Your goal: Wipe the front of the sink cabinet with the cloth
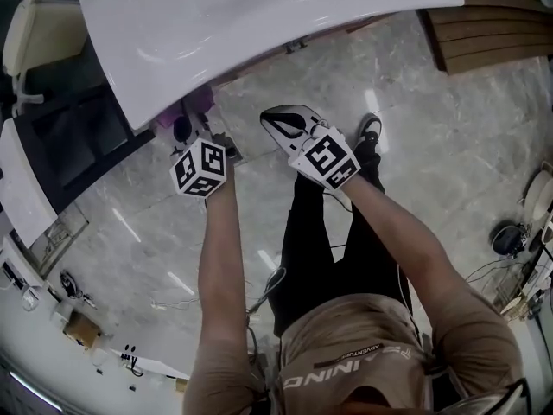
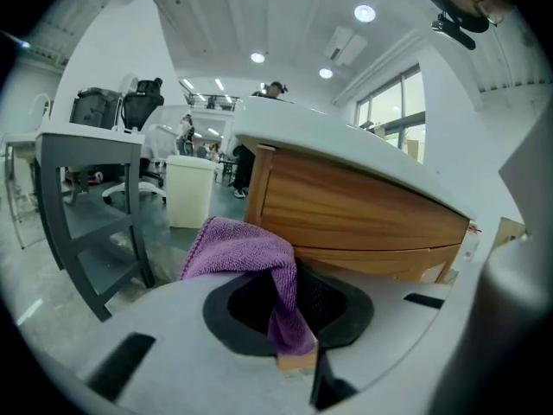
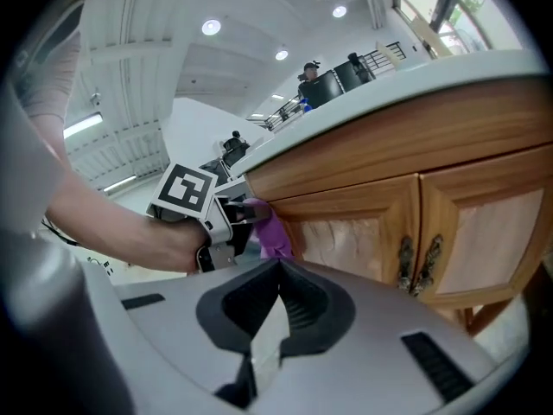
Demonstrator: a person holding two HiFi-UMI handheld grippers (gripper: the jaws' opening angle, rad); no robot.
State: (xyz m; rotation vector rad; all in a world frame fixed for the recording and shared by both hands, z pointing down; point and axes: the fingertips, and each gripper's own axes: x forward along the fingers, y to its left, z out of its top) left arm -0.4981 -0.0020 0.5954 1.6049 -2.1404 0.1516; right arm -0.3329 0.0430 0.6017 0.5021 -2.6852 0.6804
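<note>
The purple cloth [image 2: 246, 249] hangs bunched from my left gripper [image 2: 292, 296], whose jaws are shut on it. It is held against the wooden front of the sink cabinet [image 2: 363, 210], just under the white countertop [image 1: 259, 15]. In the head view the left gripper [image 1: 192, 130] reaches under the counter edge, with the cloth [image 1: 197, 106] showing at its tip. My right gripper [image 1: 281, 121] hovers beside it to the right; its jaws are shut with nothing in them. The right gripper view shows that gripper [image 3: 276, 271] facing the cabinet doors [image 3: 363, 232], with the left gripper [image 3: 220, 223] and the cloth [image 3: 272, 236] at the left.
A dark shelf unit [image 1: 65, 141] stands left of the cabinet, with a white bin [image 2: 190, 188] behind it. Metal door handles [image 3: 419, 262] sit at the door seam. Wooden slats [image 1: 492, 24] lie at the upper right. The person's legs and shoe [image 1: 367, 137] stand on the marble floor [image 1: 449, 162].
</note>
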